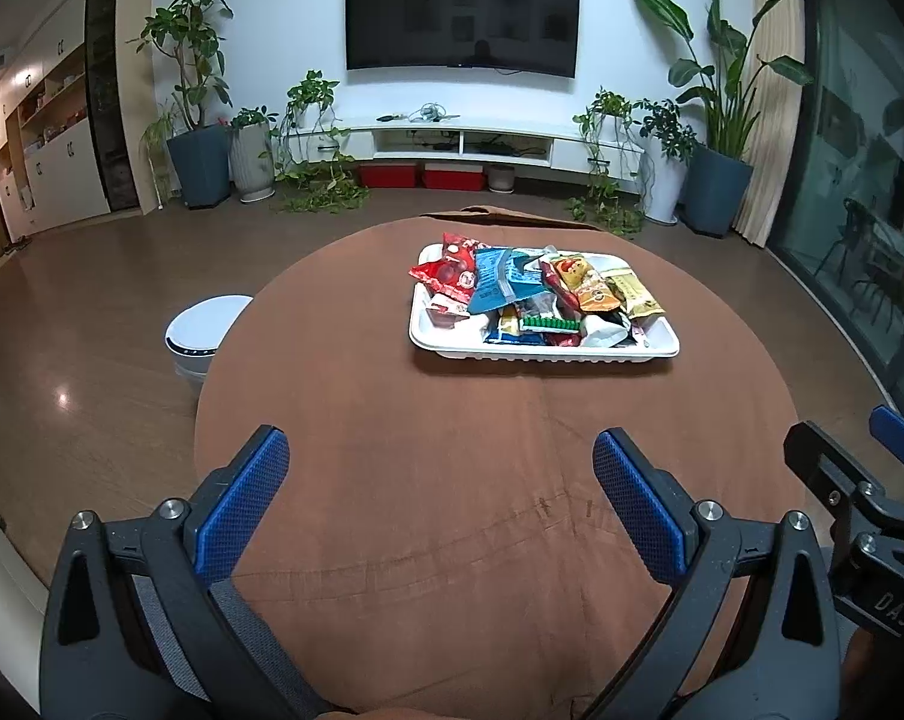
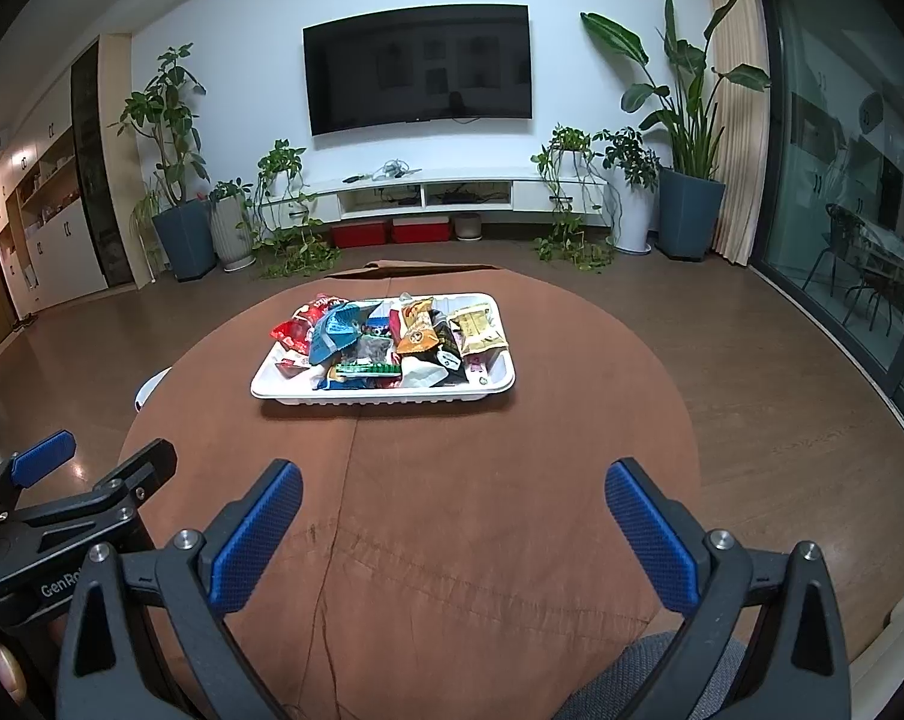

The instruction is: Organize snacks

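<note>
Snack packets (image 1: 529, 294) piled in white tray (image 1: 544, 353) on brown-clothed round desk (image 1: 452, 480). Left gripper (image 1: 440, 456) and right gripper (image 2: 452, 489) fingers spread wide, empty, near desk edge, well apart from tray.

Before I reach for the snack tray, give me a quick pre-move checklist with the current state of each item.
1. Left gripper open and empty: ok, blue pads spread wide, nothing between them.
2. Right gripper open and empty: ok, same.
3. White rectangular plastic tray flat on the round brown cloth-covered table: ok.
4. Path from both grippers to the tray: ok, only bare cloth in between.
5. Snack packets contained in the tray: not ok, the red packet overhangs the far-left rim and the pile is heaped.
6. Grippers clear of each other: cannot tell; each shows close at the edge of the other's view.
</note>
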The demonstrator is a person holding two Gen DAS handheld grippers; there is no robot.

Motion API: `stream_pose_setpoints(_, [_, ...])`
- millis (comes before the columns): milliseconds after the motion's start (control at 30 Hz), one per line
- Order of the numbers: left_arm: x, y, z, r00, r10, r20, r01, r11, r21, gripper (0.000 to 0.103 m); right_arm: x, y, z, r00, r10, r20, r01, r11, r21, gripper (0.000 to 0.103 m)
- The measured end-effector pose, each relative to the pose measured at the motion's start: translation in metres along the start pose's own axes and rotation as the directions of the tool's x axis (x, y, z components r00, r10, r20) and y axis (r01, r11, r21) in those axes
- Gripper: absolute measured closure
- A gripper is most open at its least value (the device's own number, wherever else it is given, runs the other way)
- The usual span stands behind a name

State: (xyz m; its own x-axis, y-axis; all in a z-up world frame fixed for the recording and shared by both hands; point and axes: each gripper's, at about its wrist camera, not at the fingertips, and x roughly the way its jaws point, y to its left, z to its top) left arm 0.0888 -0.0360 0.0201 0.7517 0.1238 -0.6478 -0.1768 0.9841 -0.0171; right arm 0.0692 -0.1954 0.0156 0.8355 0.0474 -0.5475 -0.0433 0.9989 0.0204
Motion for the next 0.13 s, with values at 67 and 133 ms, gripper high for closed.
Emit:
stream_pose_setpoints(67, [-0.0003,0.0002,0.0001,1.000,0.005,0.004,-0.005,1.000,0.004,0.000,0.0006,-0.0013,-0.0039,1.000,0.000,-0.004,0.000,1.000,0.002,0.000])
stream_pose_setpoints(133, [-0.0003,0.0001,-0.0003,1.000,-0.003,0.007,0.003,1.000,0.004,0.000,0.0009,-0.0032,-0.0070,1.000,0.001,-0.008,-0.001,1.000,0.006,0.000])
